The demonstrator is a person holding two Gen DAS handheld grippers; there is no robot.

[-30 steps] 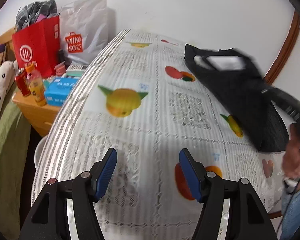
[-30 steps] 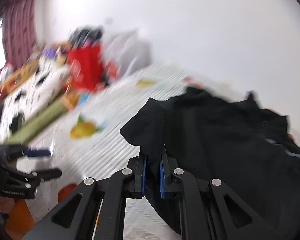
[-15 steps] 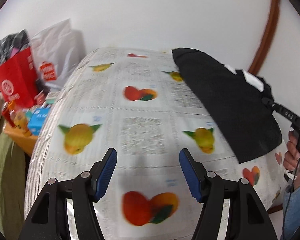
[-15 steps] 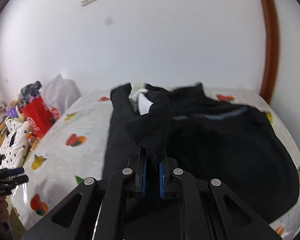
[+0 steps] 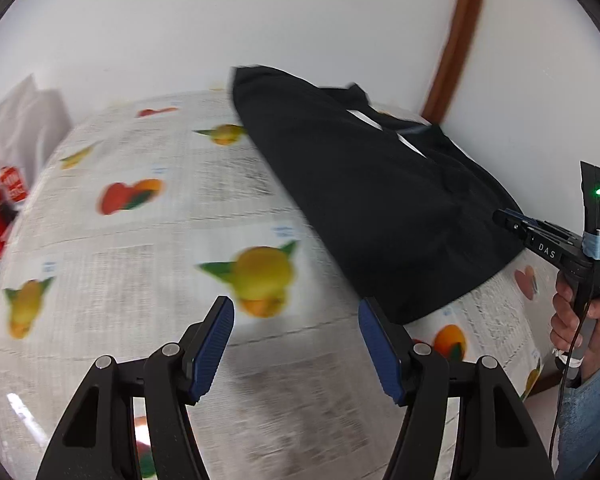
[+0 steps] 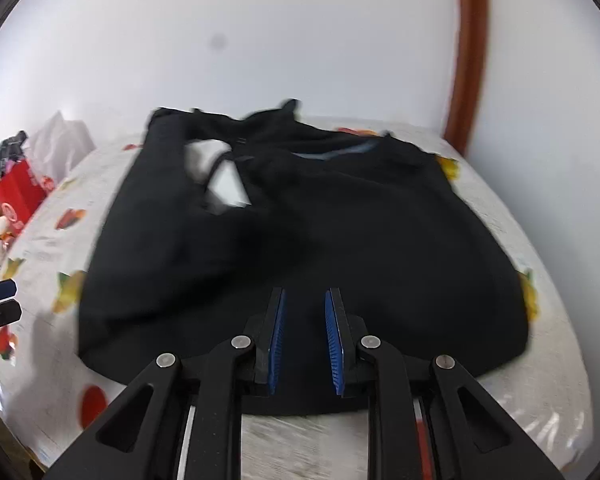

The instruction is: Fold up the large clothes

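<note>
A large black garment [image 6: 340, 232] lies spread on the table with a fruit-print white cloth [image 5: 140, 240]; white lining shows at its far left [image 6: 220, 184]. It also shows in the left wrist view [image 5: 380, 208] at the right. My right gripper [image 6: 304, 340] hovers over the garment's near edge, jaws a little apart and holding nothing. From the left wrist view the right gripper [image 5: 516, 222] sits at the garment's right edge. My left gripper [image 5: 296, 344] is wide open and empty above the bare cloth, left of the garment.
A red shopping bag [image 6: 18, 196] and a white plastic bag [image 6: 64, 144] stand beyond the table's left end. A white wall runs behind, with a brown door frame [image 6: 468, 52] at the right.
The right gripper has opened and let go of the black garment, which now lies flat on the table. The left gripper has swung right, toward the garment.
</note>
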